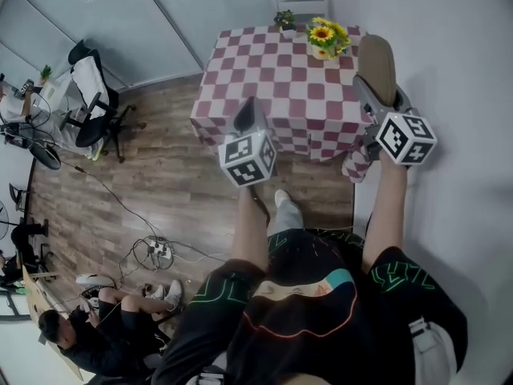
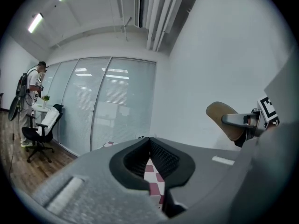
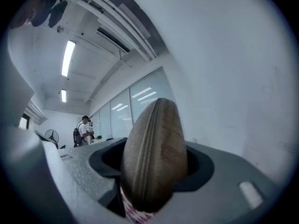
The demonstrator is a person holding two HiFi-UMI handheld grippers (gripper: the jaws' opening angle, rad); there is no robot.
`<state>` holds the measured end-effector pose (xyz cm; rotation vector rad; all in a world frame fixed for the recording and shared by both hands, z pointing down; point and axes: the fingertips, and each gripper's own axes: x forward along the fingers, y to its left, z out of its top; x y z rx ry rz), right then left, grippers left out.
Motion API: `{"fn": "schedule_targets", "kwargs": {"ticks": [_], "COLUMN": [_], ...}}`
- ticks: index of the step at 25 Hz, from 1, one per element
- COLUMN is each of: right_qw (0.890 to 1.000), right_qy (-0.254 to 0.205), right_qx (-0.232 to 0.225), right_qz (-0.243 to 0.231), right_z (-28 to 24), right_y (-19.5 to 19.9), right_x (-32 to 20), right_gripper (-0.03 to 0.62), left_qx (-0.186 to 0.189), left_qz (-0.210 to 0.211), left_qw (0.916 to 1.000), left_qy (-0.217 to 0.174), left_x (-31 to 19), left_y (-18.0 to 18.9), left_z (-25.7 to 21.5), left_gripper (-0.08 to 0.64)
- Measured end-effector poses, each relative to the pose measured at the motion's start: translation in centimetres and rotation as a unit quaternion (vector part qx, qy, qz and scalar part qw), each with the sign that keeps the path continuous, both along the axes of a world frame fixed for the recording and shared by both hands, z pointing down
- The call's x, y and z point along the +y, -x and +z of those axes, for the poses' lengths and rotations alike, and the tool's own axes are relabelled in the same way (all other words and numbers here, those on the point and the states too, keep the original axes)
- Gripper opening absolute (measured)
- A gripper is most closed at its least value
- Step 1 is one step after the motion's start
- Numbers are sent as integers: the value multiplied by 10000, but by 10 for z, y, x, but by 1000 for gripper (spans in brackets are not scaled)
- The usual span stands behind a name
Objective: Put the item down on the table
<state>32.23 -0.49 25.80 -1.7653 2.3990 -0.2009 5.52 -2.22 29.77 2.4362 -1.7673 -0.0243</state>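
Pouch [image 1: 376, 61] is clamped between fingers of right gripper [image 1: 371, 93], held in air near right edge of tabletop [image 1: 272, 79] — not yet set on cloth. Left gripper [image 1: 247, 119] fingers are together, nothing held; it hovers by front edge.

Step judged: lowering. Pouch is best brought inward over bare checks, well clear of sunflowers [image 1: 327, 37] at far edge. Broad side should be laid down first — rounded soft body likely rolls if stood on edge. Fingers should be parted only once weight is borne by tabletop.
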Motion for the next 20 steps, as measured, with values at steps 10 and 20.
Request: {"fn": "schedule_targets", "kwargs": {"ticks": [10,20], "right_qw": [9979,9884], "right_qy": [629,1125], "right_qx": [134,893], "right_qz": [-74,-499], "right_z": [42,77], "right_y": [31,120], "right_x": [-70,-180], "right_gripper": [288,288], "left_qx": [152,574], "left_qz": [-358,-606], "left_qw": [9978,9932], "left_qy": [538,817], "left_x": [-64,-155], "left_y": [39,87], "left_z": [45,80], "left_gripper": [9,9]}}
